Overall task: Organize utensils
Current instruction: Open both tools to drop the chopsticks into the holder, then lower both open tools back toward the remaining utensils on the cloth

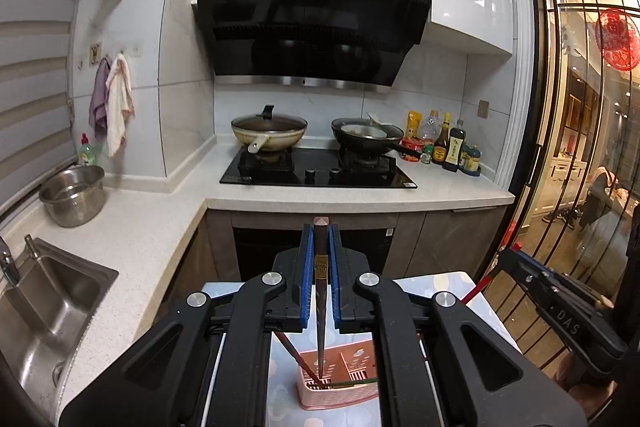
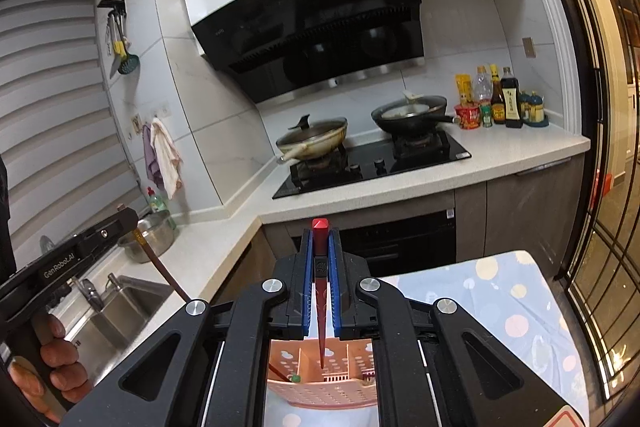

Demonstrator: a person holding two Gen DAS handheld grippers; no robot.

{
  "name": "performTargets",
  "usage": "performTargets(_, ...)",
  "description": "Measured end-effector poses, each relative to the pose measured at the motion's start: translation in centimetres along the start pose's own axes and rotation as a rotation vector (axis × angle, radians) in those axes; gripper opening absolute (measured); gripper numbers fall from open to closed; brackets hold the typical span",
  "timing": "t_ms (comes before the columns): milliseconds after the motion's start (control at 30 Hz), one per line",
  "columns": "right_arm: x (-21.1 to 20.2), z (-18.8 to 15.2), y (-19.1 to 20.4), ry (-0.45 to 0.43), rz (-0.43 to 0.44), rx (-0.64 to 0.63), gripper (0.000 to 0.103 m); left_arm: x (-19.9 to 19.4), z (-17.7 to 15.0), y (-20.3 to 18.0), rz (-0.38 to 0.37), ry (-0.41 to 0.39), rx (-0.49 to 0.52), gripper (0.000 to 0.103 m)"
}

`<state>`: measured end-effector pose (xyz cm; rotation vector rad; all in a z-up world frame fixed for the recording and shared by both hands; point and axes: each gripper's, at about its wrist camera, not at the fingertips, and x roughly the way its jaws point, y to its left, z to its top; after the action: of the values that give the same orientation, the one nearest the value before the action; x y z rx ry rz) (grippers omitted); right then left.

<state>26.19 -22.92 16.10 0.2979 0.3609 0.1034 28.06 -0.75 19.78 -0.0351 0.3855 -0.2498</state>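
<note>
White stone kitchen counter (image 1: 152, 227) is seen behind, with a black gas hob (image 1: 320, 171) and two pans on it. Nearer than the counter, a table covered with a pale blue dotted cloth (image 2: 500, 299) is seen, and a pink perforated plastic utensil basket (image 1: 340, 383) is placed on it. A dark brown chopstick with a gold band (image 1: 321, 291) is clamped between the nearly closed blue pads of the left gripper (image 1: 321, 227), its thin tip hanging above the basket. A red chopstick with a dark band (image 2: 321, 291) is gripped in the same way by the almost fully closed right gripper (image 2: 321, 231), its tip also pointed down over the basket. Some other sticks are already leaned inside the basket.
</note>
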Motion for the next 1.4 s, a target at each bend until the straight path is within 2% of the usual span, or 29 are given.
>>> performTargets(267,2.8,-2.3,-0.8,0.069,-0.023,0.009,0.007,2.5,-1.9,0.7,-0.014,0.062,-0.020,0.007)
performTargets(567,3.5,-3.4,-1.1,0.100,-0.041,0.007,0.008,3.9,-3.5,0.4,-0.020,0.118,-0.031,0.008)
performTargets(600,3.3,-3.5,-1.1,0.094,-0.045,0.010,0.014,3.8,-3.7,0.4,-0.017,0.117,-0.033,0.009)
performTargets(667,3.2,-3.7,-1.2,0.094,-0.044,0.014,0.018,3.9,-3.9,0.4,-0.020,0.123,-0.036,0.014)
performTargets(767,2.8,-3.9,-1.2,0.091,-0.044,0.012,0.018,3.6,-4.1,0.5,-0.015,0.122,-0.050,0.035)
performTargets(1000,2.1,-4.2,-1.2,0.091,-0.041,0.013,0.018,2.8,-4.4,0.8,-0.008,0.125,-0.058,0.043)
performTargets(1400,-0.4,-5.6,-1.4,0.099,-0.042,0.013,0.018,1.0,-5.6,1.2,0.003,0.138,-0.064,0.044)
